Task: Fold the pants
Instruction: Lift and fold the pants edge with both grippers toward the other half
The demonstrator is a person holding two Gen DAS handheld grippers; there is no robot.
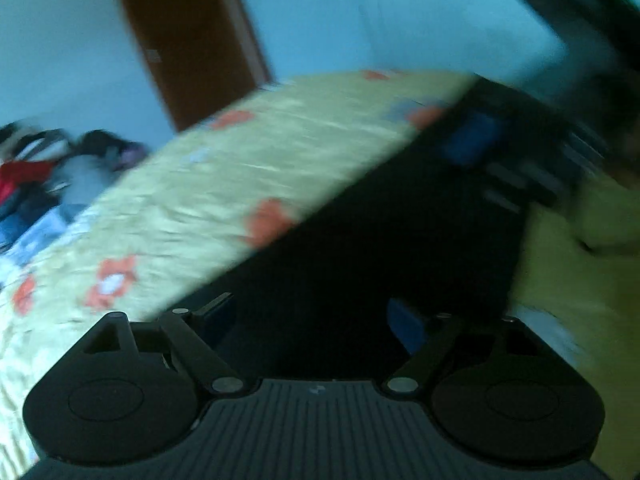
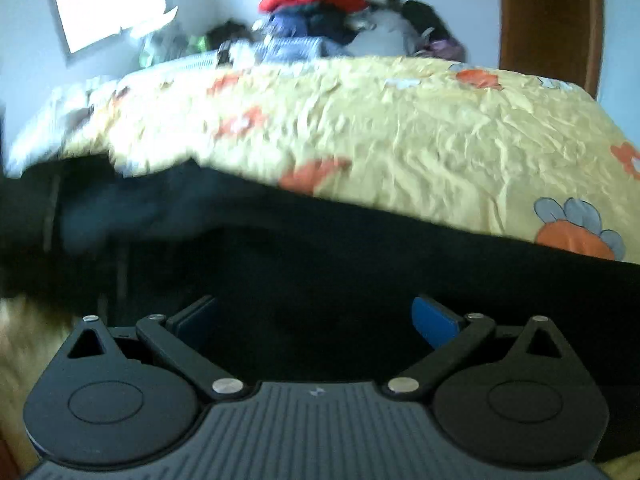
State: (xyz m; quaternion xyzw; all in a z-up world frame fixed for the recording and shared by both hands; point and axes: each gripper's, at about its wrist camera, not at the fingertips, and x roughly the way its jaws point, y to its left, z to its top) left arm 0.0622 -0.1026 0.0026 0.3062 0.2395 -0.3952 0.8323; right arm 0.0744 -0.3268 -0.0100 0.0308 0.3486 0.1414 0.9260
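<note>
L gripper (image 1: 314, 320) & R gripper (image 2: 316, 316): jaws spread wide, nothing held, both over black pants (image 2: 360, 264) lying across yellow floral bedspread (image 2: 420, 132); clothes pile (image 2: 328, 4) behind.

The pants (image 2: 360, 280) are plain black. The bedspread (image 2: 400, 132) is pale yellow, printed with orange flowers and grey-blue ones. The door (image 2: 548, 20) is reddish brown; the walls (image 1: 72, 40) are pale blue-white. The clothes pile (image 2: 328, 4) mixes red, dark blue, black and white. Both grippers are black with ribbed grey bodies, and the fingers (image 2: 434, 320) carry blue pads, as does the left pair (image 1: 406, 326).
</note>
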